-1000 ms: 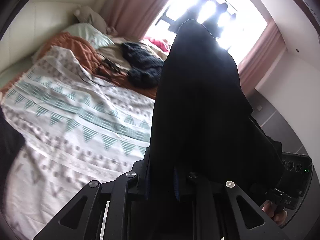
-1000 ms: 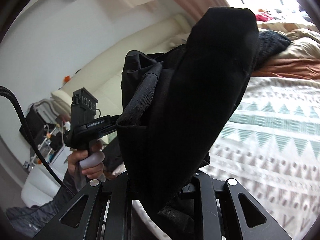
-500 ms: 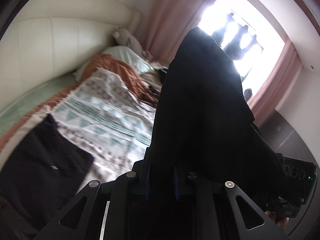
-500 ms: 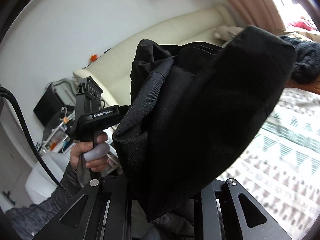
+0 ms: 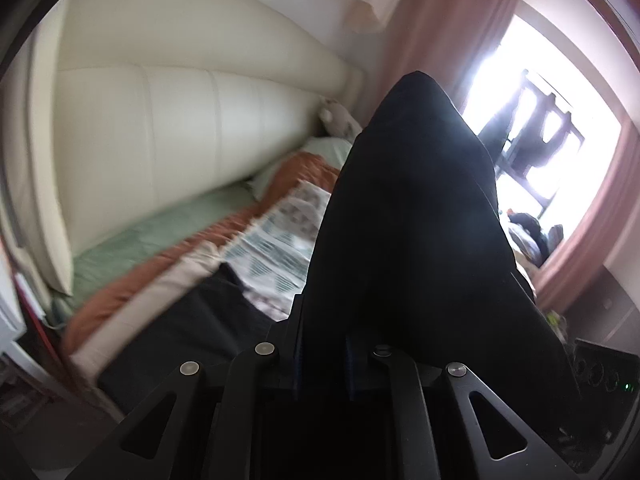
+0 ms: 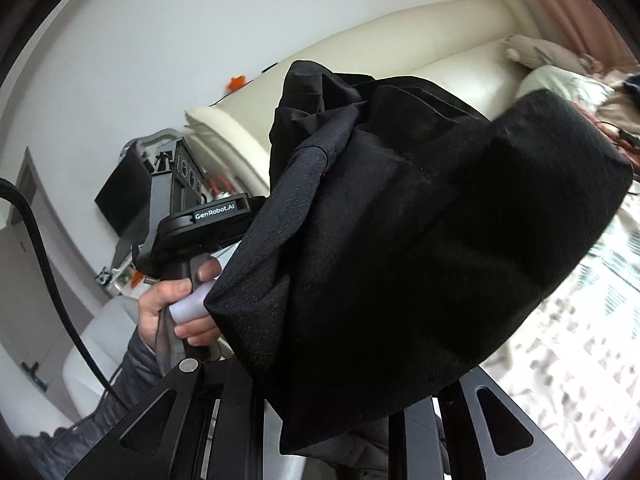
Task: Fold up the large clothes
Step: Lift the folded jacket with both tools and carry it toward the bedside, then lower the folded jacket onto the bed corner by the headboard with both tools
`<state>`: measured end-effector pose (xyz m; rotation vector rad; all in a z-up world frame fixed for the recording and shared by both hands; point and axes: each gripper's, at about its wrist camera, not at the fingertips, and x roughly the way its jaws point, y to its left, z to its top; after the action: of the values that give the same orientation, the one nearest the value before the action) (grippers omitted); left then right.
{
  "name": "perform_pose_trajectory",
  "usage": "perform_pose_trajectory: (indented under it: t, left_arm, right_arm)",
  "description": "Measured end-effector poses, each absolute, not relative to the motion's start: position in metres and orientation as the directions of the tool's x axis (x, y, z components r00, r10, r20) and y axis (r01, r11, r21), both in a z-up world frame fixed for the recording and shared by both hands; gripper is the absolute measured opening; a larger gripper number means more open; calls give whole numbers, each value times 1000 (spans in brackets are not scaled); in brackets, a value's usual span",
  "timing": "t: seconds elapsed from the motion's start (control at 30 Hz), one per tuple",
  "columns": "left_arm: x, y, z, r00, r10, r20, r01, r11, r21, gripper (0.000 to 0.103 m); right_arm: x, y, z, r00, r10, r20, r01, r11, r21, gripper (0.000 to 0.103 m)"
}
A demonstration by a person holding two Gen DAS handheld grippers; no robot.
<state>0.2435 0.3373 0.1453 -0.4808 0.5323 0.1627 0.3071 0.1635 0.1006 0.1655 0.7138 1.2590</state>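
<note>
Gripping a fold of one black garment (image 5: 408, 220), the left gripper (image 5: 322, 354) has its jaws closed on cloth that rises above the bed (image 5: 168, 228); a second dark piece (image 5: 192, 328) lies on the bed's near edge. In the right view, the right gripper (image 6: 336, 412) also appears clamped on the bunched black garment (image 6: 420, 240), beside one hand (image 6: 176, 308) holding the other gripper's handle. Risk: bulky cloth could slip from either grip, or fold crookedly, because it hangs bunched and well above the bed.

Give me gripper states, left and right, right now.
Left gripper: shut on the black garment, which drapes up over its fingers.
Right gripper: shut on the black garment, bunched over its fingers.
</note>
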Motion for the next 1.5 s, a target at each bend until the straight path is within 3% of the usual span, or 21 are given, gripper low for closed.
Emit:
perform_pose_trajectory:
  t: [0.43,0.73,1.3,1.4,1.43,1.5]
  left_arm:
    - [209,416,161,807,218,-549,-430,854,-294,15]
    - [230,445,118,747,236,-622,-479,839,-257,15]
    - [374,465,16,638,146,-756,-464,856,-226,15]
    - [393,461,1,577,166,-799,-477,863,-165,21]
    - [393,462,-2,573,177,-800,-487,859,-158,26]
    - [384,463,3,591,188,-784,-503,846,-177,28]
  right_arm:
    - [289,252,92,-50,926,-373,-831,169,530,21]
    - [307,266,36,-176,932,-315,-722,95,685,21]
    - [440,199,-78,-54,920,-388,-589,285,756,20]
    - [454,201,-101,-26,913,-407,-550,327,769,20]
    - [459,201,-109,-14,909,-416,-534,345,772,20]
    - [472,194,-134,11,897,-443,-485,392,782,20]
